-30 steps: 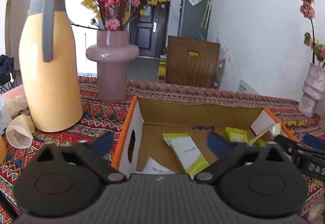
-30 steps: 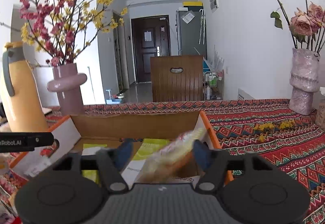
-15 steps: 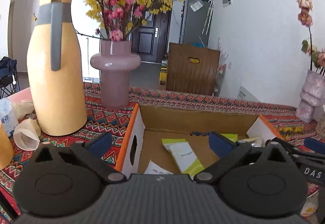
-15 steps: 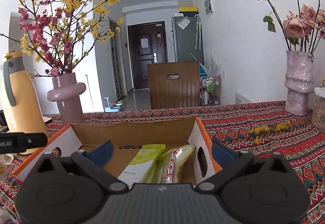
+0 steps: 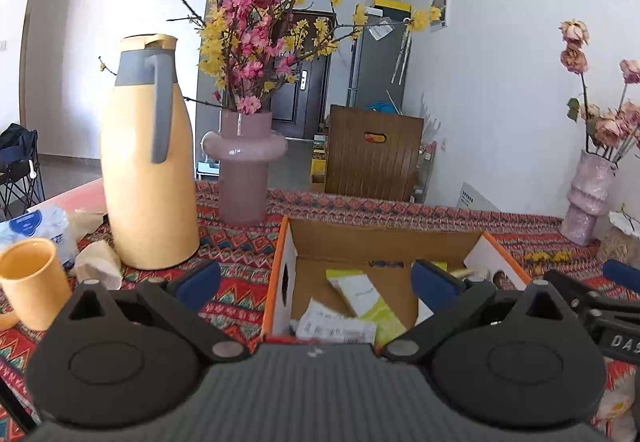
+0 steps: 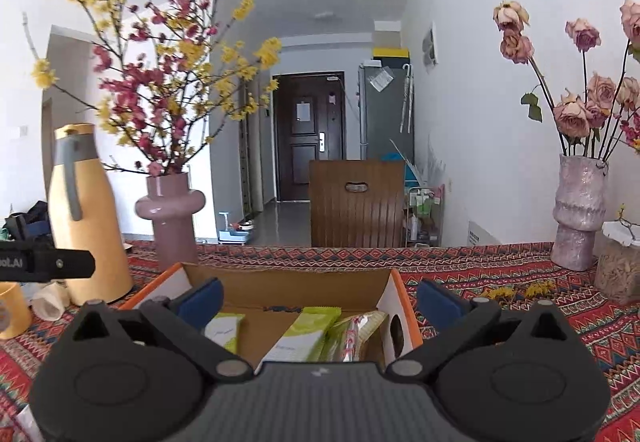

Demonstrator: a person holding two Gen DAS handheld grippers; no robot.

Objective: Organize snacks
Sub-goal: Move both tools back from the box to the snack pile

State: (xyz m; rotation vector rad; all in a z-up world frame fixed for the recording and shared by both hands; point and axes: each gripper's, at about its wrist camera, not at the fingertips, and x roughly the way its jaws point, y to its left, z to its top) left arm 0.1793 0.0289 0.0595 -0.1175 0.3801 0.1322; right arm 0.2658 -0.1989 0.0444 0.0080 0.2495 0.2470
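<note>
An open cardboard box (image 5: 384, 242) with orange edges sits on the patterned tablecloth; it also shows in the right wrist view (image 6: 304, 280). Inside lie green-and-white snack packets (image 5: 362, 296) (image 6: 304, 330), a white printed packet (image 5: 332, 326) and a clear-wrapped snack (image 6: 356, 330) against the right wall. My left gripper (image 5: 316, 280) is open and empty, held above the box's near left side. My right gripper (image 6: 318, 300) is open and empty, held above the box's near edge.
A tall yellow thermos (image 5: 146, 161) and a pink vase of flowers (image 5: 244, 169) stand left of the box. A yellow cup (image 5: 30, 282), tissues and crumpled paper lie at far left. A pale vase of dried roses (image 6: 578, 209) and a jar (image 6: 618, 270) stand at right.
My right gripper opened and let go of the clear-wrapped snack, which now lies in the box. Both grippers have pulled back and risen away from the box.
</note>
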